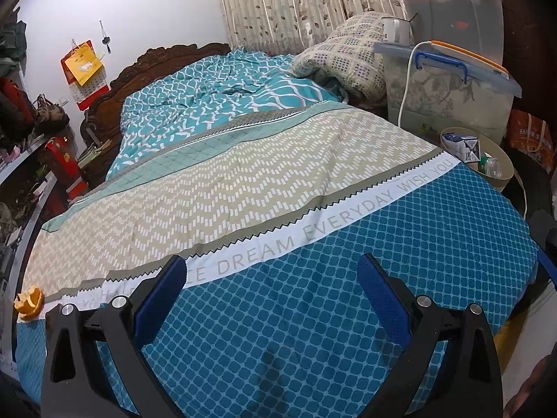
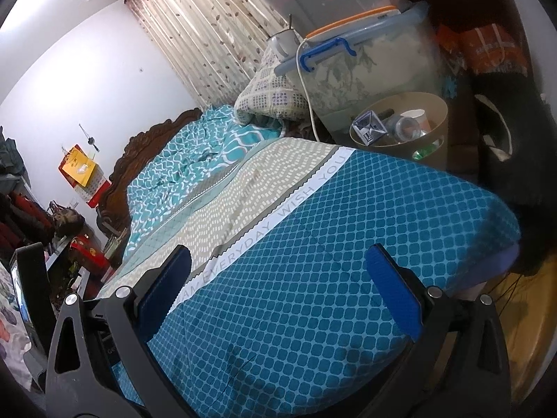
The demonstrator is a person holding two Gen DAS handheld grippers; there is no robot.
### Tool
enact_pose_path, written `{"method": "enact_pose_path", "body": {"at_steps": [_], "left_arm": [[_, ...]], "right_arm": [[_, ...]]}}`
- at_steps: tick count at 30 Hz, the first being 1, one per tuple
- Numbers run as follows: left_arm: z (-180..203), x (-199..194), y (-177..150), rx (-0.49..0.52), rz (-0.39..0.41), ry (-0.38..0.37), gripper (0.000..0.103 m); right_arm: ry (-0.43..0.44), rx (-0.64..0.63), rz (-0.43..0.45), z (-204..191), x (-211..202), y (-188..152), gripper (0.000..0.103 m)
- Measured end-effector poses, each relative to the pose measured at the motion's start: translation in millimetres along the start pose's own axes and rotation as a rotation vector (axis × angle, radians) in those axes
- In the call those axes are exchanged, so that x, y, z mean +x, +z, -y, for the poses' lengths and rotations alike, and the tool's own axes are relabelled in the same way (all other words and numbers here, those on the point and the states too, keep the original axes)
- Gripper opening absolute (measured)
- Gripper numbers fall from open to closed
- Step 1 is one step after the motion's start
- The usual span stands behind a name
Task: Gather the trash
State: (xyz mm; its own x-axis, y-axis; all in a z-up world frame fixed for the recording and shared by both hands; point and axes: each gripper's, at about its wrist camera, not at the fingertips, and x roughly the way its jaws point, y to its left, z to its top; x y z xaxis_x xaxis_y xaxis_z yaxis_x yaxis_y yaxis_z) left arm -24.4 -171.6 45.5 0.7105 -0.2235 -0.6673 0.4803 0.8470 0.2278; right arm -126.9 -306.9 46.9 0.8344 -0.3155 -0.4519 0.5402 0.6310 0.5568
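An orange peel [image 1: 29, 300] lies on the bedspread at the bed's near left edge, left of my left gripper [image 1: 271, 271], which hangs open over the blue-patterned cover with nothing between its blue pads. A tan round bin [image 1: 501, 169] stands at the bed's right side, holding a milk carton [image 1: 464, 144] and a plastic bottle [image 1: 491, 166]. In the right wrist view the same bin [image 2: 431, 132] shows the carton [image 2: 369, 127], a paper cup [image 2: 416, 118] and crushed bottles. My right gripper [image 2: 278, 261] is open and empty above the bed, well short of the bin.
The bed [image 1: 278, 181] fills most of both views, with a folded quilt [image 1: 344, 55] at its far right. Stacked plastic storage boxes [image 1: 449, 87] with a white cable stand behind the bin. Cluttered shelves [image 1: 21, 146] line the left wall. A black bag [image 2: 504, 132] sits right of the bin.
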Motion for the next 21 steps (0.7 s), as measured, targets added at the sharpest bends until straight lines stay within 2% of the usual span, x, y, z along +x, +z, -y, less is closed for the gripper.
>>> {"method": "enact_pose_path", "body": {"at_steps": [21], "left_arm": [[0.9, -2.0, -0.2, 0.004, -0.013, -0.031, 0.094]], "right_arm": [[0.007, -0.006, -0.010, -0.2, 1.7, -0.7, 0.100]]}}
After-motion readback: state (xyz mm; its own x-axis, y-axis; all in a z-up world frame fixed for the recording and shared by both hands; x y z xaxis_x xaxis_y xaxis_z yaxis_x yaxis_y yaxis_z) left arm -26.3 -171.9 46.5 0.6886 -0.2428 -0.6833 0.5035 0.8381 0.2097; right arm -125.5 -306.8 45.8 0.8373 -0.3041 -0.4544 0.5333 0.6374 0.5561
